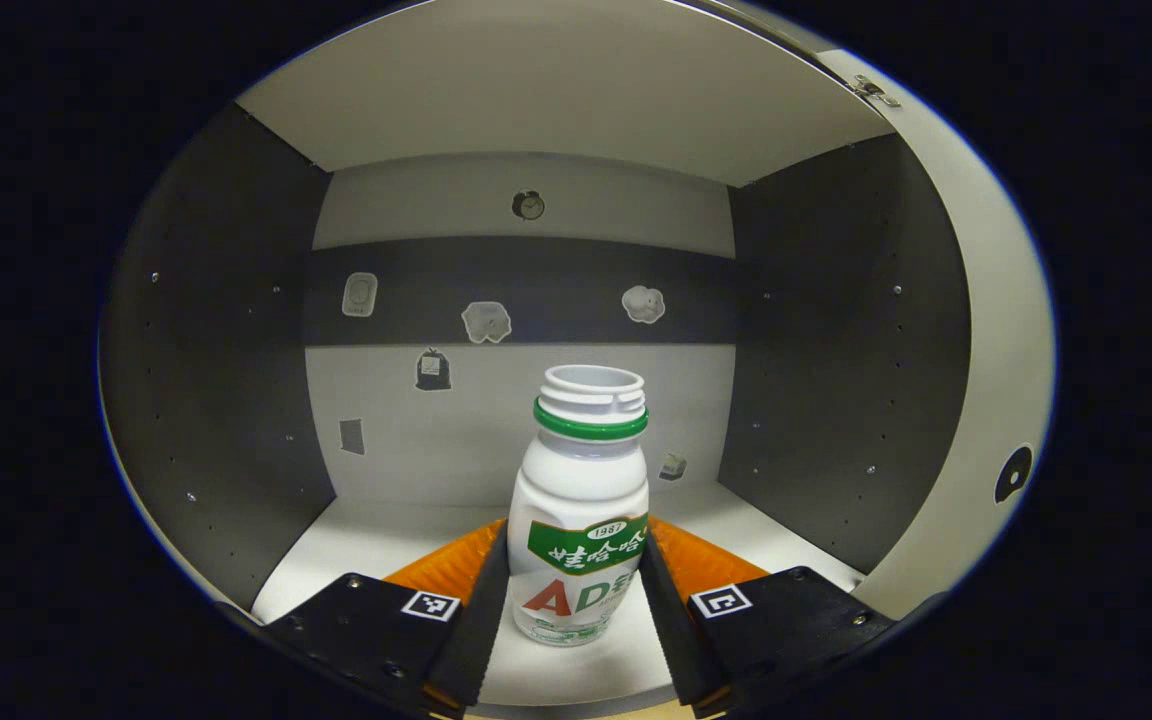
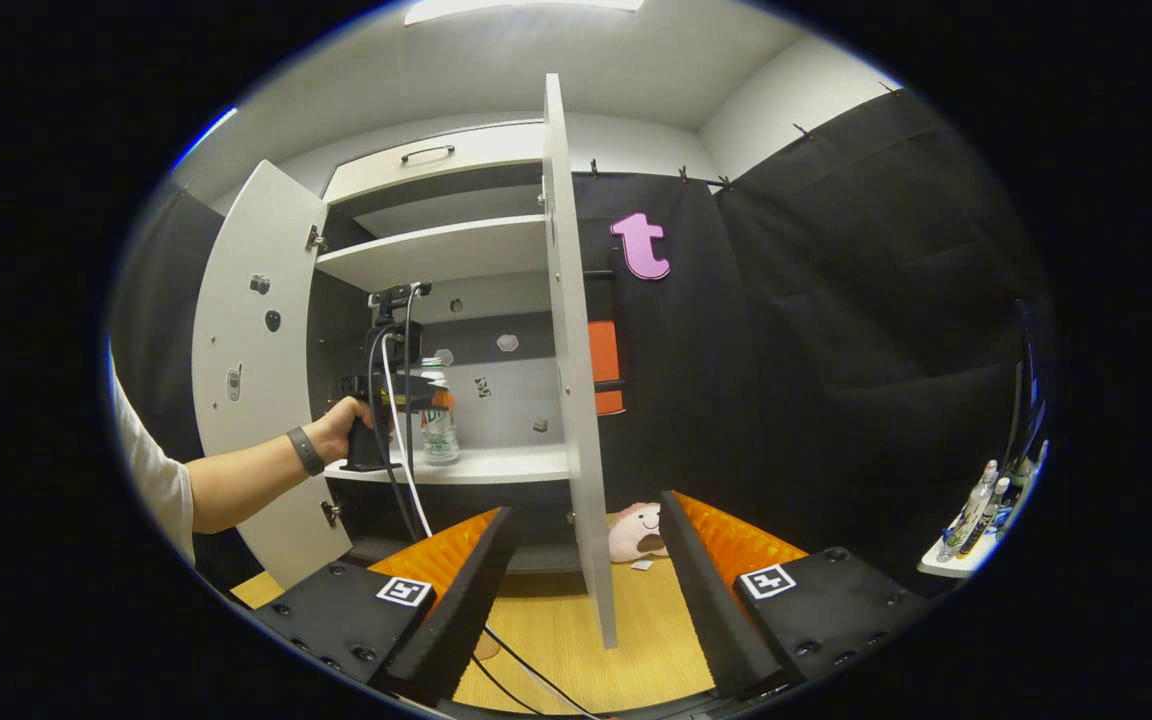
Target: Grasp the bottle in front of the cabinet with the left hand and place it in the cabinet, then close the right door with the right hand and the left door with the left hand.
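A white bottle (image 1: 581,500) with a green neck ring and no cap stands upright on the cabinet's lower shelf (image 1: 376,535). My left gripper (image 1: 576,530) is shut on it, one finger pressed to each side of its lower body. In the right gripper view a person's hand holds the left gripper (image 2: 406,395) inside the cabinet, with the bottle (image 2: 439,425) on the shelf (image 2: 506,465). Both doors are open: the left door (image 2: 246,350) swung wide, the right door (image 2: 568,330) seen edge-on. My right gripper (image 2: 586,505) is open and holds nothing, just in front of the right door's edge.
Small stickers dot the cabinet's back wall (image 1: 526,430). The open right door (image 1: 986,300) sits close on the right of the left gripper. A pink plush toy (image 2: 636,530) lies on the wooden table (image 2: 556,640) below the cabinet. A cable (image 2: 406,490) hangs from the left gripper. Several bottles (image 2: 976,510) stand far right.
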`<state>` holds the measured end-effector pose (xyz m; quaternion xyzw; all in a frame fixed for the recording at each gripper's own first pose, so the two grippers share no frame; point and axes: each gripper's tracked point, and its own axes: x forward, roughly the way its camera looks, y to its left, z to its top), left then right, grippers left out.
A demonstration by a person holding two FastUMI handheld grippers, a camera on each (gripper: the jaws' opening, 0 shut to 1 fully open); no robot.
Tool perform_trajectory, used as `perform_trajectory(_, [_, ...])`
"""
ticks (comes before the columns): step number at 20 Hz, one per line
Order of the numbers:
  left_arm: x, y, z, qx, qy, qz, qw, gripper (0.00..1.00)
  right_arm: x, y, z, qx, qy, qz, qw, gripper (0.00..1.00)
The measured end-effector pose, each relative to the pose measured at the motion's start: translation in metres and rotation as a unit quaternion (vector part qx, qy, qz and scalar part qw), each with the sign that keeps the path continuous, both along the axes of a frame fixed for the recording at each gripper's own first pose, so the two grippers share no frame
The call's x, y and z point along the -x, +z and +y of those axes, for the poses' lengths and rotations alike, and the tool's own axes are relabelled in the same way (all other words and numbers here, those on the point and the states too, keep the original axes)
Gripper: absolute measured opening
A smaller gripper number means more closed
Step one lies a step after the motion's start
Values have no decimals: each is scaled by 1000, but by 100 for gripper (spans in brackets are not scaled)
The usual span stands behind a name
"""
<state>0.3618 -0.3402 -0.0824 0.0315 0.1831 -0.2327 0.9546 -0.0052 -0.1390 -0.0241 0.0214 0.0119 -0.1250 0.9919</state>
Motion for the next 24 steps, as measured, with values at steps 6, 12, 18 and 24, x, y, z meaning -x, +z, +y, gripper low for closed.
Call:
perform_trajectory(6, [-2, -3, 0, 21, 13, -2, 1000, 72, 3, -4, -12, -5, -16, 1, 1000, 96])
perform_trajectory(12, [4, 15, 3, 61, 16, -30, 998, 95, -5, -3, -15, 0, -7, 0, 1000, 95])
perform_trajectory(18, [30, 65, 37, 89, 42, -90, 991, 92, -8, -3, -17, 0, 5, -3, 1000, 96])
perform_trajectory(24, [92, 99, 70, 112, 54, -117, 985, 95, -12, -1, -18, 3, 44, -4, 999, 96])
